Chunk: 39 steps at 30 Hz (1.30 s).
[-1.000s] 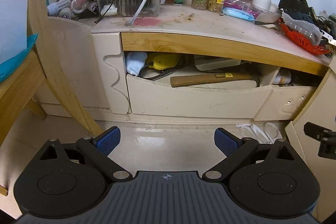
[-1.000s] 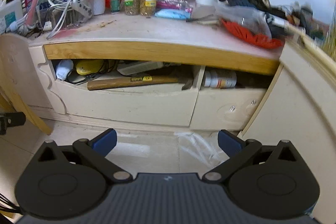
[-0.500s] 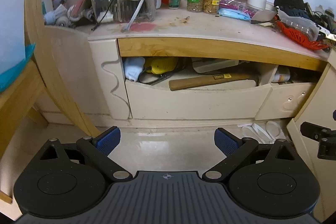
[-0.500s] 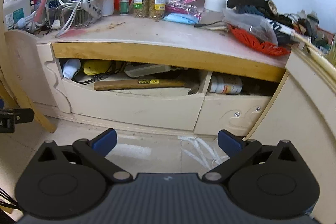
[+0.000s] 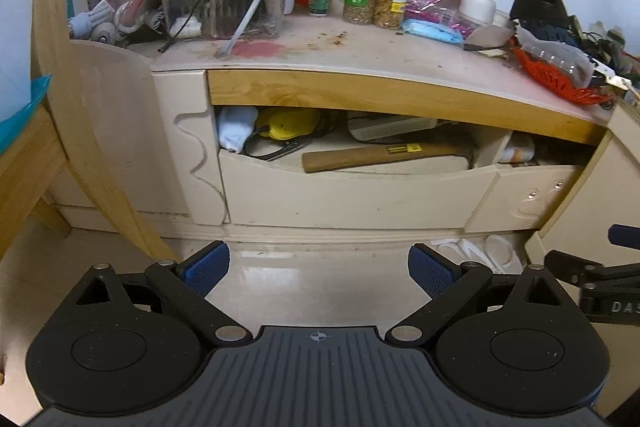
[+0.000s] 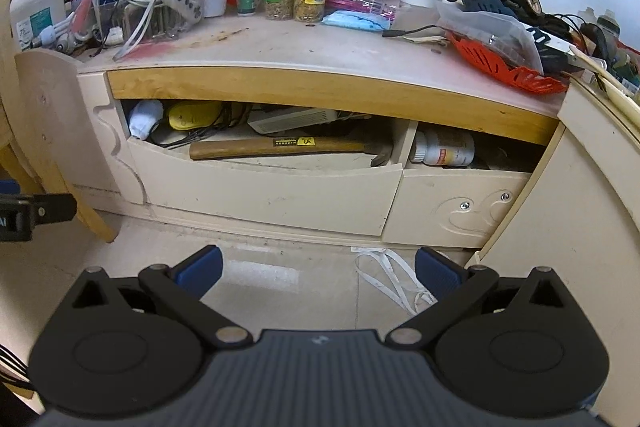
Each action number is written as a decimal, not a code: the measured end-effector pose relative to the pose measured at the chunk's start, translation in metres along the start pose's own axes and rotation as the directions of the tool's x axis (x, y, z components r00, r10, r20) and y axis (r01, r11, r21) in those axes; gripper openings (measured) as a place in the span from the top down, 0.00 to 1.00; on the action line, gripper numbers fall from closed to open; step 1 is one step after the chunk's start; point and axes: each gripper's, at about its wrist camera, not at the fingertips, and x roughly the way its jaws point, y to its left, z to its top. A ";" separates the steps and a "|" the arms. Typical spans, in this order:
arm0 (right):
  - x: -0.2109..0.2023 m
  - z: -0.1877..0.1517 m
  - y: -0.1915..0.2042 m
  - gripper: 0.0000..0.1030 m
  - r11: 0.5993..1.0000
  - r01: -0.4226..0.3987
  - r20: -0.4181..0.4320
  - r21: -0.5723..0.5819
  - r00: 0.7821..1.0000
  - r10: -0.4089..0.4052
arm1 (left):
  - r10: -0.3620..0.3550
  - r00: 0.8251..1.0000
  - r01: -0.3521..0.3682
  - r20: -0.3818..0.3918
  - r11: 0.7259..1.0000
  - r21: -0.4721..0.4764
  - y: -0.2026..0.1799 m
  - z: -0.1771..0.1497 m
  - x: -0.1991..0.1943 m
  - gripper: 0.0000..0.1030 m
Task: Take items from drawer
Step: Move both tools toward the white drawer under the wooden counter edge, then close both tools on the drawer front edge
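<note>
Drawer nearer than before, both grippers' fingers spread, empty

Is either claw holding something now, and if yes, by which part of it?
Nothing is held. The left claw and the right claw are both open over the floor, short of the drawer where the hammer lies.

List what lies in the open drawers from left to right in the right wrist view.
White cloth bundle → yellow object → wooden-handled hammer, lying lengthwise with its head to the right → the divider between the drawers → white bottle on its side in the right-hand drawer.
</note>
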 end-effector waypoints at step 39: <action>0.172 0.034 -0.026 0.00 0.997 -0.029 0.056 0.073 0.998 0.025 | 0.010 0.999 -0.011 0.035 0.999 0.053 0.009 0.029 0.155 0.04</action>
